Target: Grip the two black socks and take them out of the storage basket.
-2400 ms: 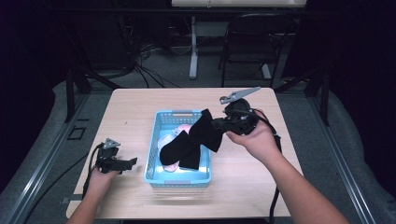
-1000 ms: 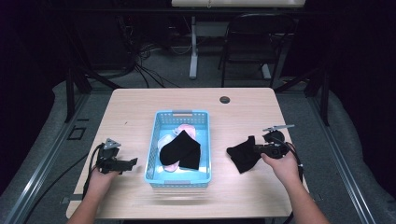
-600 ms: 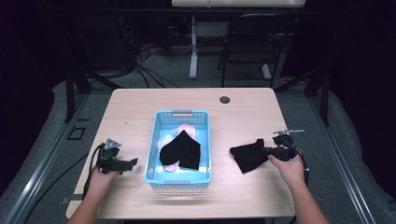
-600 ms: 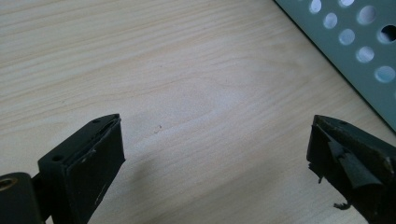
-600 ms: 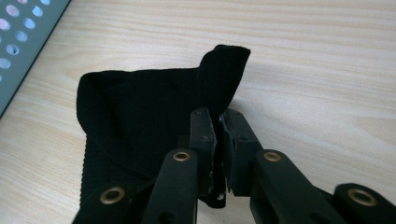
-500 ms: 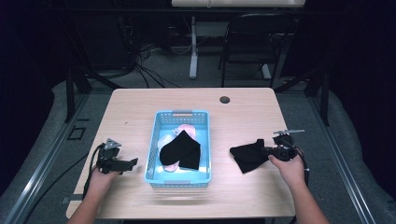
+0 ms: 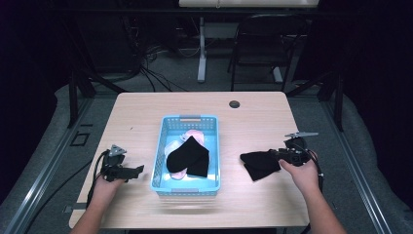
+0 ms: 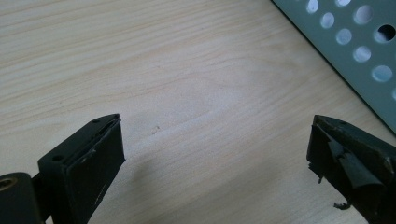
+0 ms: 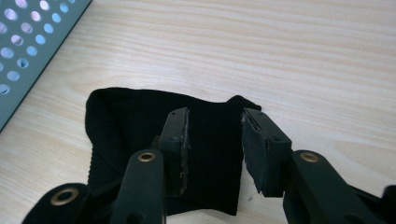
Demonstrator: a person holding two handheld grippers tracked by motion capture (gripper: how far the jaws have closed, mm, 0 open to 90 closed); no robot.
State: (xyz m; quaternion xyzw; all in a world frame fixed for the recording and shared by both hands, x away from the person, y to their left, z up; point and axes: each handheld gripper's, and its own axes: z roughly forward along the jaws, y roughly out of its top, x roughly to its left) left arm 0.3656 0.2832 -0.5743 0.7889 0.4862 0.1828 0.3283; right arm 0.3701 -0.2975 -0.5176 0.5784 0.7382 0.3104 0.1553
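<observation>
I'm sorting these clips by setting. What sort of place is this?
Probably a lab or workshop set up for recording, not a home: a plain wooden table stands in a dark room, loose cables run across the floor behind it, and an office chair stands beside a desk leg.

A matt black knit-cloth sock is lying on the pale, smooth wood-grain table; at ten o'clock, the perforated blue plastic basket is showing a dull sheen.
</observation>
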